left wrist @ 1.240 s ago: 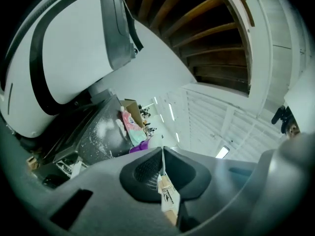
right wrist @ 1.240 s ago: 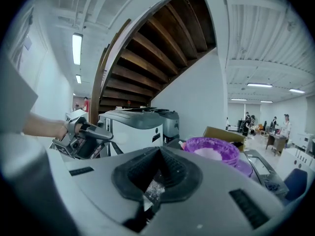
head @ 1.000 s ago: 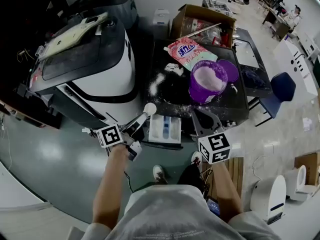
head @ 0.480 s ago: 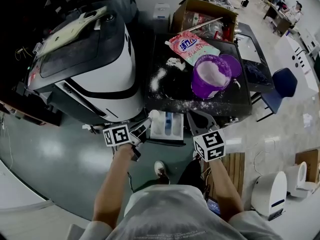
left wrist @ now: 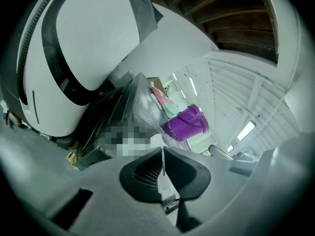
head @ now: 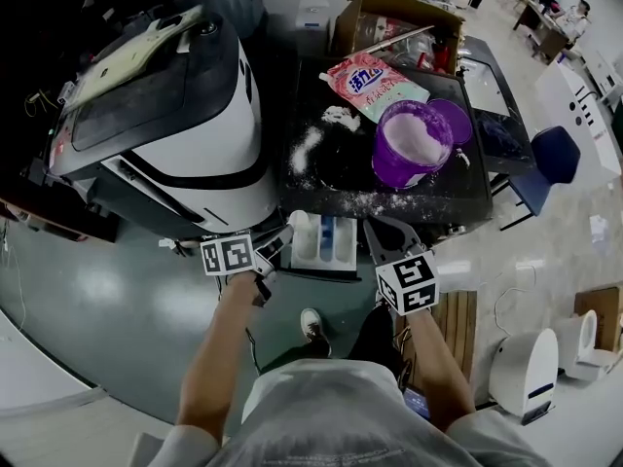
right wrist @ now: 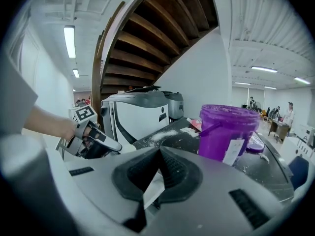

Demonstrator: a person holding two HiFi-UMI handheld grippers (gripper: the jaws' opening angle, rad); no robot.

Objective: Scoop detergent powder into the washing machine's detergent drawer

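The white detergent drawer sticks out below the black table's front edge. My left gripper is shut on the thin handle of a white scoop, whose bowl hangs over the drawer's left end. In the left gripper view the handle runs between the closed jaws. My right gripper is shut just right of the drawer; I see nothing held in it. A purple bucket of white powder stands on the table behind it, close ahead in the right gripper view.
The washing machine fills the left. On the black table lie spilled powder, a pink detergent bag and the purple lid. A cardboard box stands behind; a blue chair is at the right.
My left gripper has brought the scoop's bowl down and nearer, to the drawer's left end. The right gripper has stayed shut beside the drawer.
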